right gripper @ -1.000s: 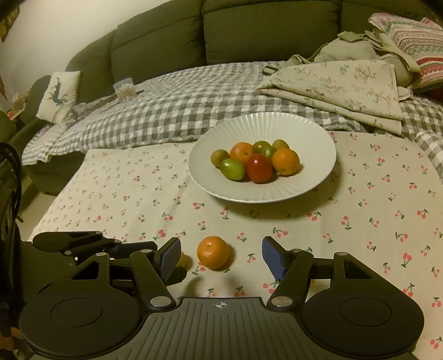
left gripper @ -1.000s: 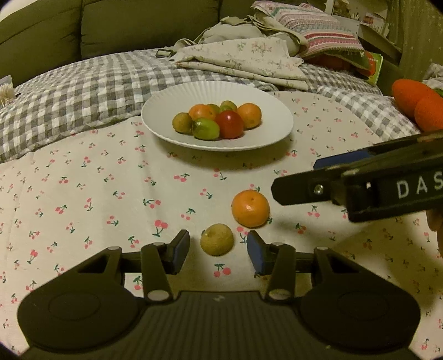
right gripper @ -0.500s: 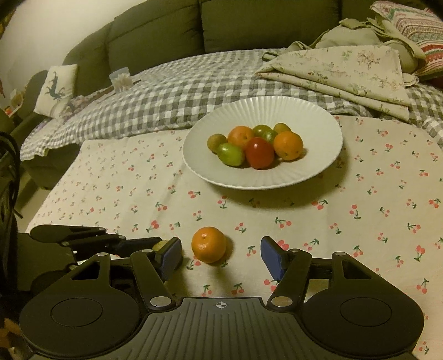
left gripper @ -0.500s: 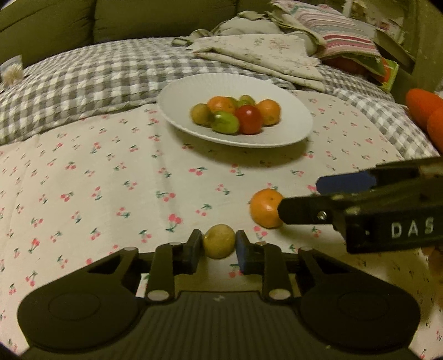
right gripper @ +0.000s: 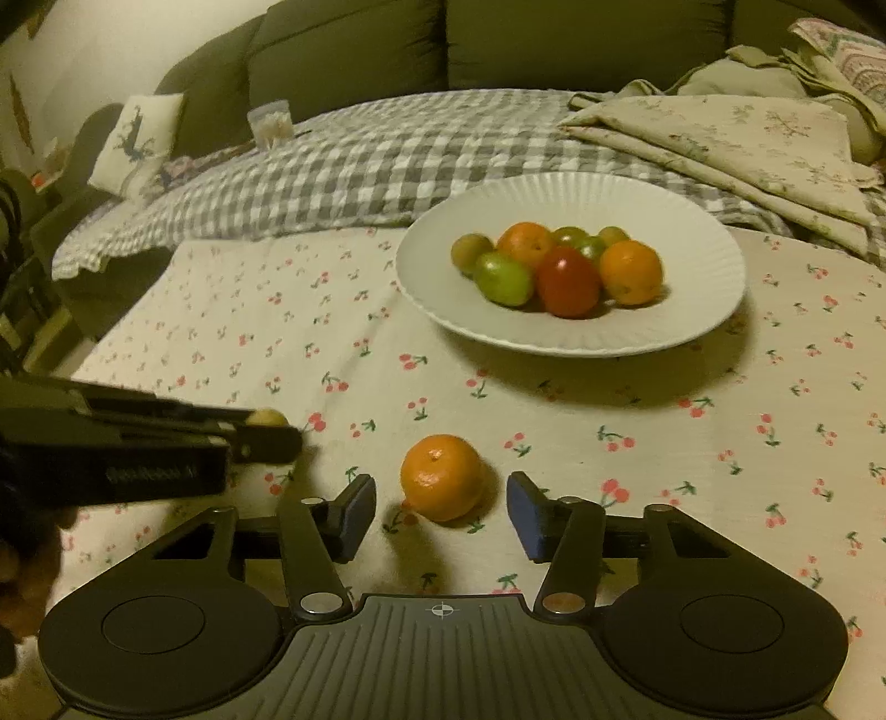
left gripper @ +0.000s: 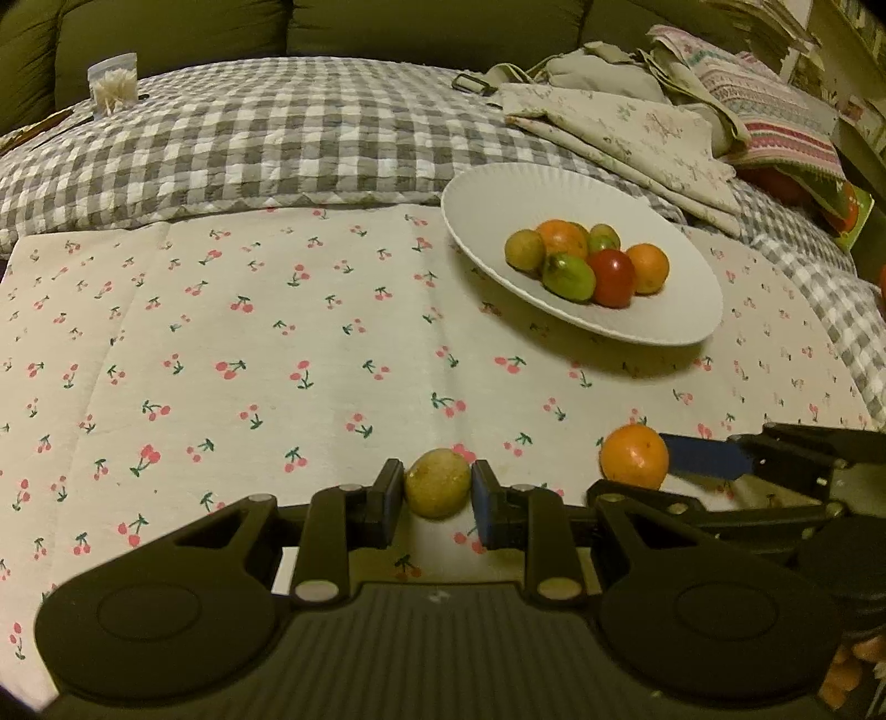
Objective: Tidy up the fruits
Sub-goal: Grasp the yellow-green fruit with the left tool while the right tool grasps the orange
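My left gripper is shut on a small yellow-green fruit, held just above the cherry-print cloth. In the right wrist view the left gripper shows at the left with that fruit peeking between its fingers. My right gripper is open, its blue pads either side of an orange mandarin that lies on the cloth; the mandarin also shows in the left wrist view. A white plate holds several fruits: oranges, green ones and a red one.
A grey checked quilt lies behind the cloth against a green sofa. Folded floral fabric and a striped pillow lie at the back right. A small bag sits on the quilt at the back left.
My left gripper closed on the yellow-green fruit and lifted it slightly, swinging left. My right gripper moved forward, so its open pads now flank the mandarin.
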The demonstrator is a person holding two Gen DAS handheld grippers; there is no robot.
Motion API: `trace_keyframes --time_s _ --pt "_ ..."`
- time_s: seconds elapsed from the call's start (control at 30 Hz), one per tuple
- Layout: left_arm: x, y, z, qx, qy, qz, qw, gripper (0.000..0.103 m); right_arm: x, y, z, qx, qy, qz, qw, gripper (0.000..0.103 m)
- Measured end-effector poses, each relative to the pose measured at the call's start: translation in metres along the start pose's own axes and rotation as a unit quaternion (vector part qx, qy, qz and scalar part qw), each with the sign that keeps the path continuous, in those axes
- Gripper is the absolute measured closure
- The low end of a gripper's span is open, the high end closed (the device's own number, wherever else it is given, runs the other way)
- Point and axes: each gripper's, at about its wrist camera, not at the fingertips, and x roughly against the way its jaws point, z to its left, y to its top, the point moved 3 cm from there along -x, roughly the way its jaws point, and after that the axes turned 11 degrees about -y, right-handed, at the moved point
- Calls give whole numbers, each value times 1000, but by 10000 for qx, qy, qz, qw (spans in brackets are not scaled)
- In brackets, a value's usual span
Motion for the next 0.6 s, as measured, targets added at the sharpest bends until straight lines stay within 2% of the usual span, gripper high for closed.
trace_keyframes --time_s 0.07,0.23,0.6 --pt "1 1 1 33 3 -17 10000 78 -1 -1 4 100 -24 -75 9999 57" --pt "3 2 3 104 7 -51 9999 78 -1 0 8 251 -197 -212 9993 70" --pt "9 13 0 178 -102 -270 9994 78 19 15 11 295 -153 -433 9985 71"
